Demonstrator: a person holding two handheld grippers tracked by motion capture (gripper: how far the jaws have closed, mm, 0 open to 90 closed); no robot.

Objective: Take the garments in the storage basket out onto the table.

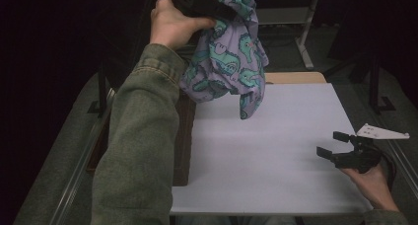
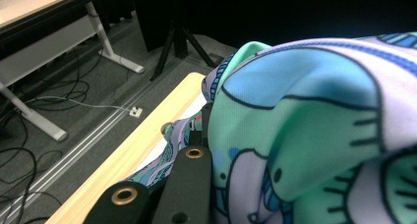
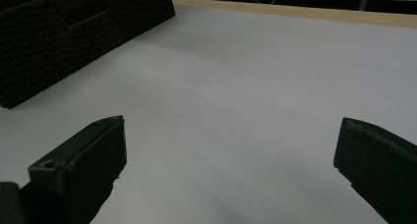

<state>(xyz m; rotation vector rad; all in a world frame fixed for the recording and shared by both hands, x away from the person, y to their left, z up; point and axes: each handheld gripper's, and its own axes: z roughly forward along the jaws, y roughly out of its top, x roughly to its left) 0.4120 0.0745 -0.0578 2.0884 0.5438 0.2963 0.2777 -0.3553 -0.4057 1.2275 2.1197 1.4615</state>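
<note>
One soft printed cloth (image 1: 231, 47) hangs, seemingly clamped, from left claw (image 1: 217, 8).

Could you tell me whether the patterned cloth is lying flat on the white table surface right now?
No, the patterned cloth hangs in the air from the raised left gripper, above the white table surface.

Dark woven box (image 1: 183, 136) on white tabletop (image 1: 276, 151)
</note>
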